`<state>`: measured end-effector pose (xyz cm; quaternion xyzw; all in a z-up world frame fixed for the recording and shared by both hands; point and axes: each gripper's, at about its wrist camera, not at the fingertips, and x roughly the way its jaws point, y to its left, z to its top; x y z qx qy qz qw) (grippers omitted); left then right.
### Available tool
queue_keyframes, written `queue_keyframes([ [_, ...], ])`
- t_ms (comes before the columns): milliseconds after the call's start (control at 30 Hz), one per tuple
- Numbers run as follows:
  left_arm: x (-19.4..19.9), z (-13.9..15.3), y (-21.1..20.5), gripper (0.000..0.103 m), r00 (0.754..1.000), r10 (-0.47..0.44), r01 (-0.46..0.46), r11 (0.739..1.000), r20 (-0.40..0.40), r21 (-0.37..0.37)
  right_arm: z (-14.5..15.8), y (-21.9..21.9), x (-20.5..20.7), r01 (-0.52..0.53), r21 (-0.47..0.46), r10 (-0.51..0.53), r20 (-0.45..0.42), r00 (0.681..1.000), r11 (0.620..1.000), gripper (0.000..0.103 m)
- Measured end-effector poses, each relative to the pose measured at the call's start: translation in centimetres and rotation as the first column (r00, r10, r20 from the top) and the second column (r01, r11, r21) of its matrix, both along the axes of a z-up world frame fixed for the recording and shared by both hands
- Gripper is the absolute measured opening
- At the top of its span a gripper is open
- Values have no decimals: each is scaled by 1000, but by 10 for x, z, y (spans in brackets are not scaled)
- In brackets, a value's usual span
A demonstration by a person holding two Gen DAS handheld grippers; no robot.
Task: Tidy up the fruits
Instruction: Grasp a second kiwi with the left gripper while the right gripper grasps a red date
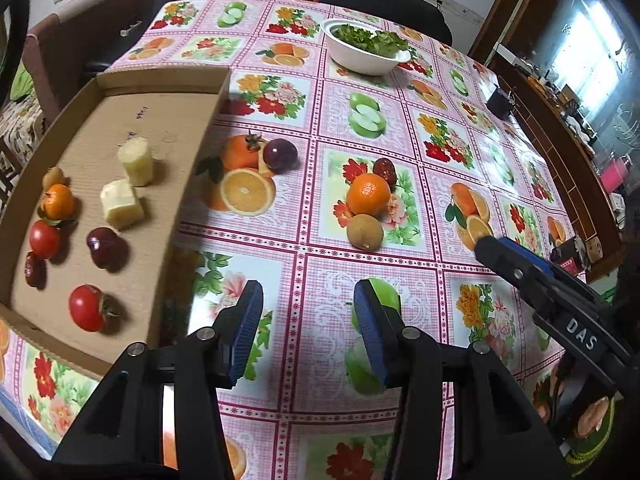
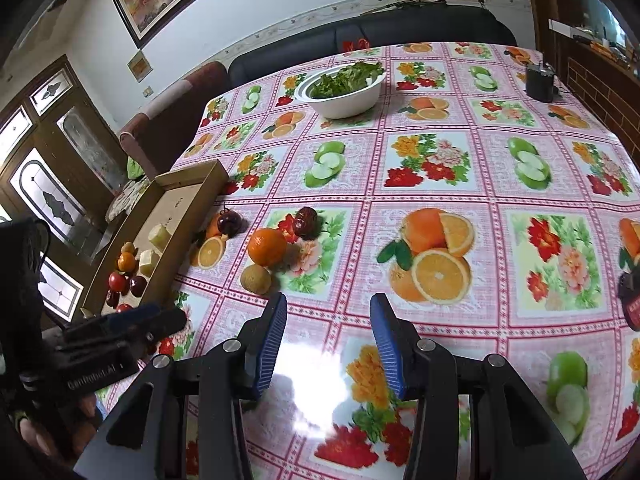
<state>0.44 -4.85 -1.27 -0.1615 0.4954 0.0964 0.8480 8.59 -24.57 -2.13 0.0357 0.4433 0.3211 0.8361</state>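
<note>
Both grippers hang over the tablecloth with their blue-padded jaws spread and nothing between them: the left gripper at the lower centre of its own view, the right gripper at the lower centre of its own. In the left wrist view the right gripper also reaches in from the lower right edge; in the right wrist view the left gripper shows at the lower left.

Loose fruit lies in the middle of the left wrist frame: an orange, a brown kiwi-like fruit touching it just below, and a dark red fruit just behind it. Further left, near the tray wall, sits a dark purple round fruit.

At the left of that frame a cardboard tray holds two red tomatoes, a small orange, a small brown fruit above it, two dark red fruits, and two pale yellow cut chunks.

Everything rests on a pink tablecloth printed with fruit and flowers. At the upper centre stands a white bowl of green leaves, well apart from the fruit. A small dark container stands at the upper right of the right wrist view.
</note>
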Motion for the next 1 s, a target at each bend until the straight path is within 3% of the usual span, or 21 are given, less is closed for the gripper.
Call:
queue_keyframes([
  [300, 29, -9, -6, 45, 998, -57, 60, 993, 33, -102, -12, 41, 47, -24, 43, 27, -66, 997, 999, 44],
  [600, 63, -26, -16, 45, 996, -93, 94, 990, 10, -106, -34, 85, 86, -61, -6, 60, -129, 990, 998, 38],
  [733, 67, -32, -15, 45, 996, -88, 89, 992, 19, -88, -40, 91, 90, -75, -21, 72, -123, 990, 997, 26],
  [833, 66, -31, -17, 40, 995, -96, 97, 993, 26, -64, -42, 89, 92, -77, -15, 74, -124, 990, 997, 22],
  [967, 63, -33, -11, 25, 995, -99, 101, 992, 35, -79, -44, 90, 95, -61, -26, 58, -125, 990, 998, 23],
  [1000, 62, -34, -8, 25, 994, -100, 103, 991, 37, -91, -43, 91, 97, -62, -26, 59, -129, 990, 998, 23],
])
